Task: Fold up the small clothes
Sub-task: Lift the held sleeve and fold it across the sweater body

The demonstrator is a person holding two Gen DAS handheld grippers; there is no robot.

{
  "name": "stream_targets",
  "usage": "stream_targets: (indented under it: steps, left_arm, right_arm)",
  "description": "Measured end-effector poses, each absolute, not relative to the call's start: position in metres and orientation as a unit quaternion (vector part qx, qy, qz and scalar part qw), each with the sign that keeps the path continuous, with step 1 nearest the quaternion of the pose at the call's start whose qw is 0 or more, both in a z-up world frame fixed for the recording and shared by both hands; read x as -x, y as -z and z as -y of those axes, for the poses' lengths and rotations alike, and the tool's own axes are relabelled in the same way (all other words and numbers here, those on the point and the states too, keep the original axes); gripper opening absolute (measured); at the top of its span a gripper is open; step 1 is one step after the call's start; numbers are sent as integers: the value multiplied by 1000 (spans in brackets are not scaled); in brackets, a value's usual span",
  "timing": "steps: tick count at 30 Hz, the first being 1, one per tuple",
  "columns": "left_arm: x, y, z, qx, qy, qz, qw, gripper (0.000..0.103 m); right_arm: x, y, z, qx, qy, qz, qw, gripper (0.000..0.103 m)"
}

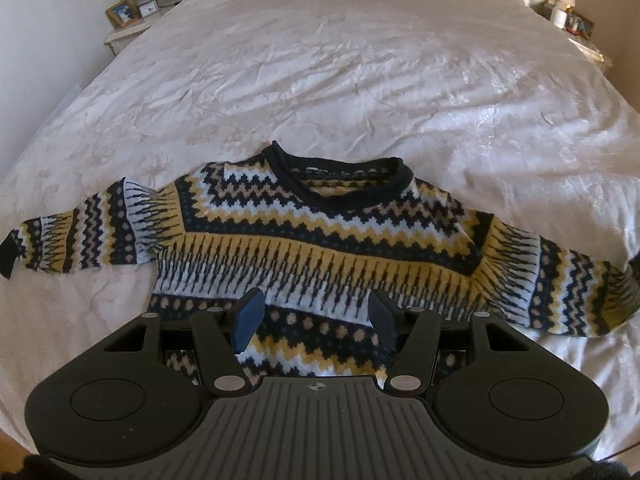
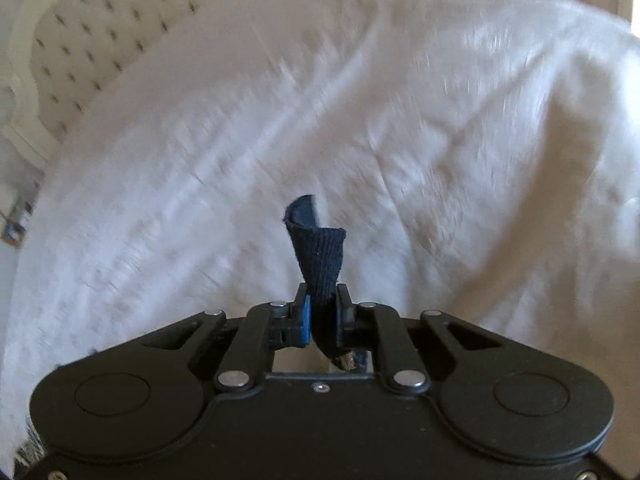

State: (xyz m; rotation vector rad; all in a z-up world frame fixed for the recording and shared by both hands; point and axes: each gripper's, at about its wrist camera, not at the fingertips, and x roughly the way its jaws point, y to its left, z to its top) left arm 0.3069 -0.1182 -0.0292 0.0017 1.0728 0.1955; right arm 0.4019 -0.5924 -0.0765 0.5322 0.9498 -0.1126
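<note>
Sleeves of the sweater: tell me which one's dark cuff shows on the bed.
The sleeve at picture left; its dark cuff lies flat. The other sleeve runs out of frame.

Black left tongs, black right tongs, blue pads, silver rivets

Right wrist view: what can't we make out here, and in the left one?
- Right wrist view: the tongs are shut on a dark blue ribbed cloth; which part of which garment it is stays hidden below the tongs.
- Right wrist view: the bedspread is motion-blurred.
- Left wrist view: the sweater hem is hidden by the open tongs; its right cuff is cut off by the frame edge.
</note>
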Motion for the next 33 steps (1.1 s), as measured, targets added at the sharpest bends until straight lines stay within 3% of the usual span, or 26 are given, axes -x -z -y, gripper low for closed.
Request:
stream_targets:
  steps: [10,15,19,25,33]
  left_arm:
    - [-314,38,57,18,-33,-505,862,56]
    - [-313,36,4,2,-18,-497,867,56]
    - [-309,33,-45,-18,-32,-491,871,56]
    - [-299,37,-108,-28,-55,-498,865,56]
    - [-286,48,-171,-6,-82,-511,855,57]
  right_arm:
    - [-361,-75,509,-216,70,-323,919,18]
    - [-359,-108,409,-173,29,-315,933,18]
    - [-372,-99,306,-137,-34,-329,934,18]
    - [-392,-41,170,-120,-117,-368,915,19]
    - [-394,51,69,-83,-173,-431,882,19]
